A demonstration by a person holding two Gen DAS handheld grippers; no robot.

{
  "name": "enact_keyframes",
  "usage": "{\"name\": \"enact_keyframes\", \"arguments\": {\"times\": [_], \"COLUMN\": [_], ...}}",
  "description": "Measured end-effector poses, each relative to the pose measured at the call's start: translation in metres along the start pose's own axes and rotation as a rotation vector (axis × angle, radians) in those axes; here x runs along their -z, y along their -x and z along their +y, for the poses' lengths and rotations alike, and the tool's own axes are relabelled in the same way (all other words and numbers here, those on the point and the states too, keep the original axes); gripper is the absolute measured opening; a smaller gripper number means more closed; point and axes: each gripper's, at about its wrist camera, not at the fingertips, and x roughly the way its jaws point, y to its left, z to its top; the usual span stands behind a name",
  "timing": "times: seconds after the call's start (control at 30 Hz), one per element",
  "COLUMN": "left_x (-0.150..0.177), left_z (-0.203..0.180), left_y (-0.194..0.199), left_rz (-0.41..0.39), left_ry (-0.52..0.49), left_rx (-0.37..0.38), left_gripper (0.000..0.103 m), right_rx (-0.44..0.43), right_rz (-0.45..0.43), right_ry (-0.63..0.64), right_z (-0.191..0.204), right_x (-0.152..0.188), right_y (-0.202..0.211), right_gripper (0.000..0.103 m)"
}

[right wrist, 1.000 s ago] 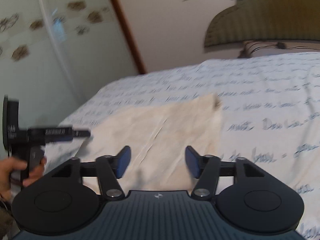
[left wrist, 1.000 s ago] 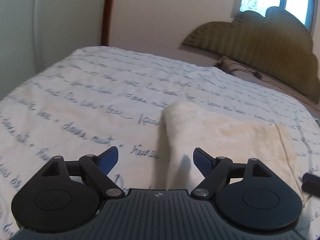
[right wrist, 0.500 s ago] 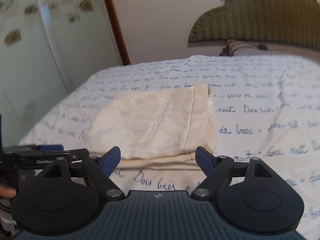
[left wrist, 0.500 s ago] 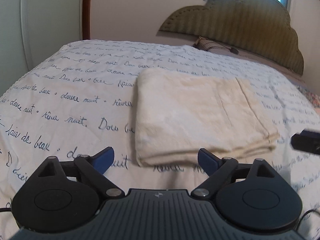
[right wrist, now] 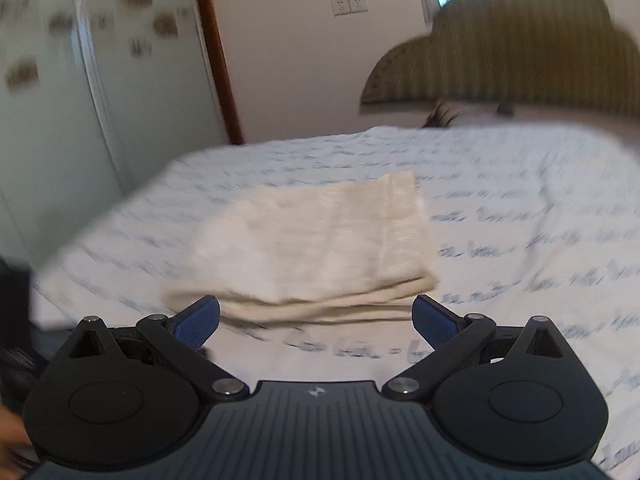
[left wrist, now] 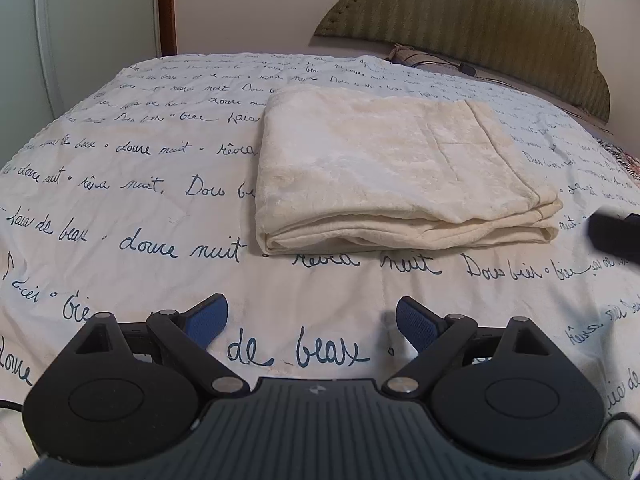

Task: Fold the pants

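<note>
Starting at the left, we are holding the left claw (left wrist: 312, 320) spread wide above the bedspread (left wrist: 120, 184), its blue pads (left wrist: 206, 322) hanging over the printed script with nothing between them and nothing touching them. Just beyond it, the cream pants (left wrist: 384, 168) are lying folded into a neat thick rectangle on the bed, stacked edges facing us, flat and free of either claw. Behind them the padded green headboard (left wrist: 480, 20) is standing against the wall. At the right edge of the left wrist view, a dark blurred part of the right tool (left wrist: 616, 236) is poking in beside the pants. In the right wrist view, which is smeared by motion, we are opening the right claw (right wrist: 316, 320); its jaws are spreading apart with only bedspread between them, and the folded pants (right wrist: 312, 248) are sitting just past its pads (right wrist: 434, 322), not touched. A wardrobe door (right wrist: 60, 100) is showing at that view's far left.
</note>
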Motion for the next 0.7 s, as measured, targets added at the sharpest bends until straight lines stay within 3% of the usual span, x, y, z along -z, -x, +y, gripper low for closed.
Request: {"name": "enact_keyframes", "arguments": {"times": [0.17, 0.3, 0.7], "left_x": [0.007, 0.011, 0.020], "left_z": [-0.008, -0.014, -0.013], "left_y": [-0.005, -0.006, -0.010], "left_rz": [-0.026, -0.045, -0.087], "left_ry": [-0.033, -0.060, -0.060], "left_rx": [-0.036, -0.051, -0.061], "left_gripper": [0.094, 0.096, 0.103], "right_rx": [0.007, 0.068, 0.127], "right_rz": [0.035, 0.012, 0.046], "right_ry": [-0.005, 0.069, 0.004], "right_z": [0.007, 0.015, 0.004], "right_x": [0.032, 0.050, 0.062], "right_y": [-0.026, -0.033, -0.048], "right_gripper": [0.103, 0.103, 0.103]}}
